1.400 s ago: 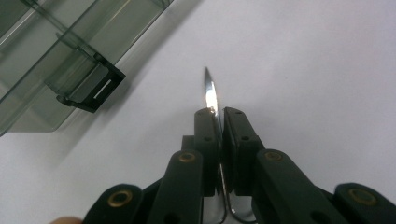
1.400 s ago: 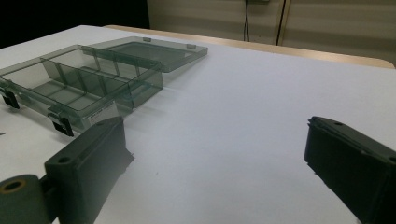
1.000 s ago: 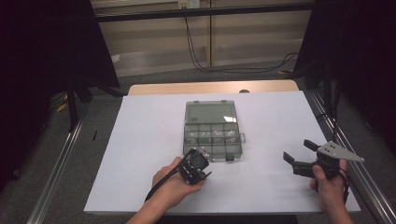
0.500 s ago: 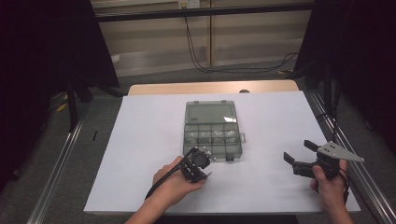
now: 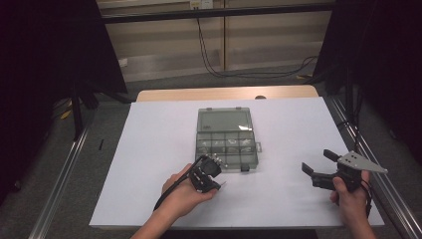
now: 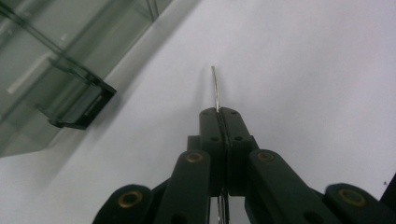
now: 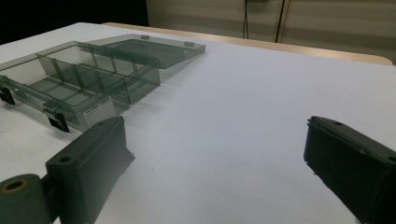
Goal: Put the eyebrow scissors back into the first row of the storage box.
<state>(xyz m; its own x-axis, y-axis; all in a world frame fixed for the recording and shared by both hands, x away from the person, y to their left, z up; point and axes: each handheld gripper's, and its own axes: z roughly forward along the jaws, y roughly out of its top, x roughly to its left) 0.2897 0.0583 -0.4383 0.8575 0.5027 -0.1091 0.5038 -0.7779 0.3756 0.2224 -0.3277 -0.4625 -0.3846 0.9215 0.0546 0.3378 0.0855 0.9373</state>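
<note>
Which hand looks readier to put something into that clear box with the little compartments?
Probably the left. The left gripper is shut on a thin metal strip and sits just off the near edge of the open compartment box. The right gripper is open, holds nothing, and is farther from the box.

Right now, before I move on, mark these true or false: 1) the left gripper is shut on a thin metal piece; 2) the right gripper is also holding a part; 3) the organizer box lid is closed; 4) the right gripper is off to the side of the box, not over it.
1) True. The left gripper is shut on a thin metal piece that sticks out past its tips.
2) False. The right gripper stands open with nothing between its jaws.
3) False. The organizer box lies with its lid folded back flat on the table, compartments exposed.
4) True. It hangs over bare white table, apart from the box.
</note>
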